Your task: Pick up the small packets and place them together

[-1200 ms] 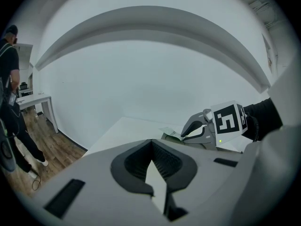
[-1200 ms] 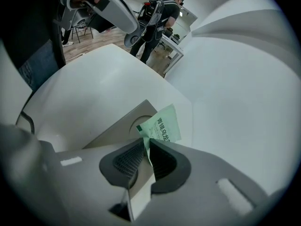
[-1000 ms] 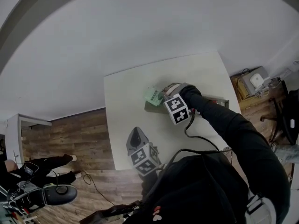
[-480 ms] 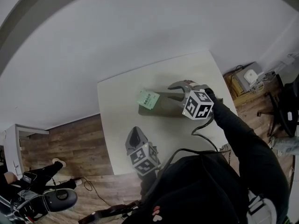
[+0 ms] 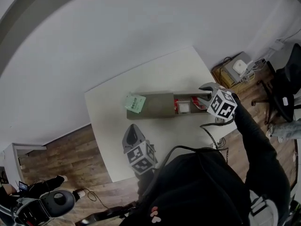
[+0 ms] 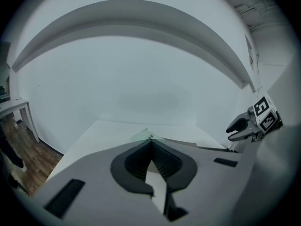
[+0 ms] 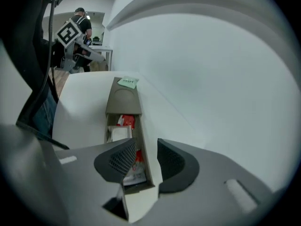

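A pale green packet (image 5: 135,102) is seen lying flat at the left end of a long grey-brown tray (image 5: 160,111) on the white tabletop (image 5: 104,131), partly overhanging that end. Well apart from it, a red packet (image 7: 125,120), a white packet (image 7: 119,133) and a red-and-white packet (image 7: 133,171) are gathered, overlapping, in the tray's open right compartment.

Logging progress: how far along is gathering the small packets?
Done: one pale green flat packet lies on the flat end of the long grey tray. In hand: nothing; the right gripper, jaws just opened and empty, hangs over its open compartment. Remaining: the red and white packets inside, apart from the green one.
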Tool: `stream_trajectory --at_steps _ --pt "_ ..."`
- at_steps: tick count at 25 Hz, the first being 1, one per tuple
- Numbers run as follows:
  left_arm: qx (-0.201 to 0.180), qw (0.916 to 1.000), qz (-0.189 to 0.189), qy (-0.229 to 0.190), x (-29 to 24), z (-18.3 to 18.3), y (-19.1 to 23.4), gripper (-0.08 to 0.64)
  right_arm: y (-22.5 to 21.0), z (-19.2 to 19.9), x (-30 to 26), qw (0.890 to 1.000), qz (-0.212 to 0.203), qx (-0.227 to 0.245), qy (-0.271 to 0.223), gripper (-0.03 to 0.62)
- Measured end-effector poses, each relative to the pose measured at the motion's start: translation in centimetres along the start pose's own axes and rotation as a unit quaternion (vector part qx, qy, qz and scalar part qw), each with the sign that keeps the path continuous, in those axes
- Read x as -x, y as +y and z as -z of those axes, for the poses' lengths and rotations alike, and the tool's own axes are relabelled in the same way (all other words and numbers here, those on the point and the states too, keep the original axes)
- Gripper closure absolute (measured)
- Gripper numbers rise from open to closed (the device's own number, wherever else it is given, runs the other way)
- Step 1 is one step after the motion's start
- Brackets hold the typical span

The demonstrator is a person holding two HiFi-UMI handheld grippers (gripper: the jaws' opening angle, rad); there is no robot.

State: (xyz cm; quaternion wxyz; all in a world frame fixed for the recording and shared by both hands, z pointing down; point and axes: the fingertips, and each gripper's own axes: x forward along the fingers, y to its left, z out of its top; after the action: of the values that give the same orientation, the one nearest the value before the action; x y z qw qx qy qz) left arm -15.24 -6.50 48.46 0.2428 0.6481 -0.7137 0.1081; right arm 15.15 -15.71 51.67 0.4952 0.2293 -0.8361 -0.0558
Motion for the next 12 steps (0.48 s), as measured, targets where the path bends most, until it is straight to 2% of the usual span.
stream_trajectory --at_steps 6,12 --pt "-0.005 1.0000 0.003 0.004 -0.4 0.1 -0.6 0.561 2.3 5.9 -1.1 0.992 -0.048 0.047 0.107 0.459" --pt "-0.002 0.9999 -0.011 0.005 -0.6 0.0 0.2 0.561 4.3 8.0 -3.3 0.980 -0.086 0.095 0.152 0.459"
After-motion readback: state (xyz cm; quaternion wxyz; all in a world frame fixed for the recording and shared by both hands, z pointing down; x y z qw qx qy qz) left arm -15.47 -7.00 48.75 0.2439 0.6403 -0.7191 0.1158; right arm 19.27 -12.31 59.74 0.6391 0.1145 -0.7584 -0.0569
